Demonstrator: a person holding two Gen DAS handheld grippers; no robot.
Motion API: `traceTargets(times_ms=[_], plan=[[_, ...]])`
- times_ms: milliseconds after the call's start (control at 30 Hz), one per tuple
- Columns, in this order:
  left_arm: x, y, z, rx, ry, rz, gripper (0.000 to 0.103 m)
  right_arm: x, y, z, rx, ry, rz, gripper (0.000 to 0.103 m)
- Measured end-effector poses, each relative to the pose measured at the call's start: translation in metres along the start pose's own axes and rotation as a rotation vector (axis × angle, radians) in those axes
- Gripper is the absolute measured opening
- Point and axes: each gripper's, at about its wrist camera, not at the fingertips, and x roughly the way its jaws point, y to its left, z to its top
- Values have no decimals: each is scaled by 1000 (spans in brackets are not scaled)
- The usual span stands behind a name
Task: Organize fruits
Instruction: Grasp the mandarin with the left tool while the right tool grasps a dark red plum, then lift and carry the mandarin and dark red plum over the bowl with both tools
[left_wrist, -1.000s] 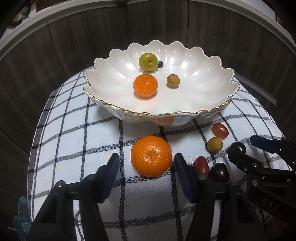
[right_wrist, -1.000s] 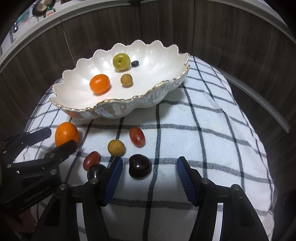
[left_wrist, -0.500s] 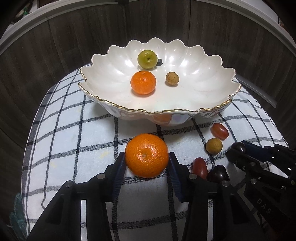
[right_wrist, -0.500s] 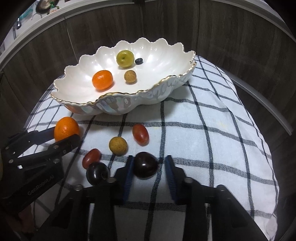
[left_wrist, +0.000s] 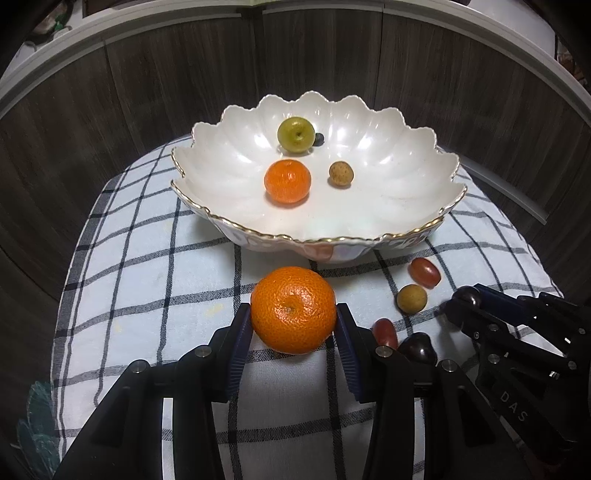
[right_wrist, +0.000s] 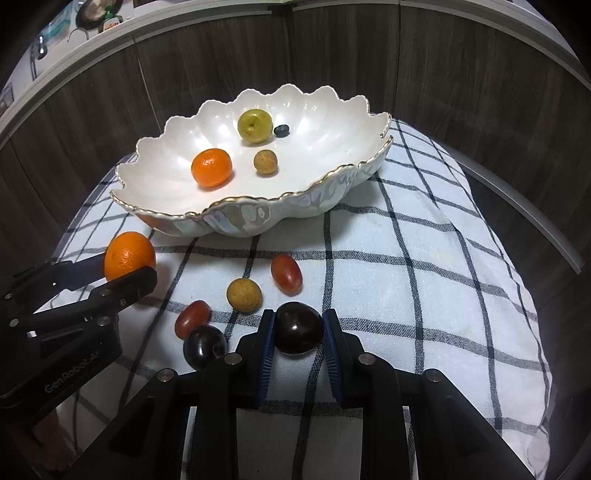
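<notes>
- Between the left gripper's (left_wrist: 293, 325) pads sits a clamped mandarin (left_wrist: 293, 309), near the checked cloth's (left_wrist: 147, 280) front edge.
- Right gripper (right_wrist: 298, 334) pinches a dark plum (right_wrist: 298, 332).
- Loose beside them: two red grapes (right_wrist: 286, 274), one longan (right_wrist: 244, 295), one dark plum (right_wrist: 204, 346).
- Scalloped bowl (left_wrist: 406, 184) holds four fruits.

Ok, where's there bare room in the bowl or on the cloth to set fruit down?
Free: the bowl's near and right inner floor, past the tan fruit; the checked cloth left of the held mandarin; the cloth right of the dark plum. Crowded: the cloth between both grippers.
</notes>
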Motion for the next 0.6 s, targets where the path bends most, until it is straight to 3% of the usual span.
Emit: traceTargets(times_ms=[600], plan=[[-38,0,10,-10,-58,5,44,-30,3,13,1,-65,-3,27]])
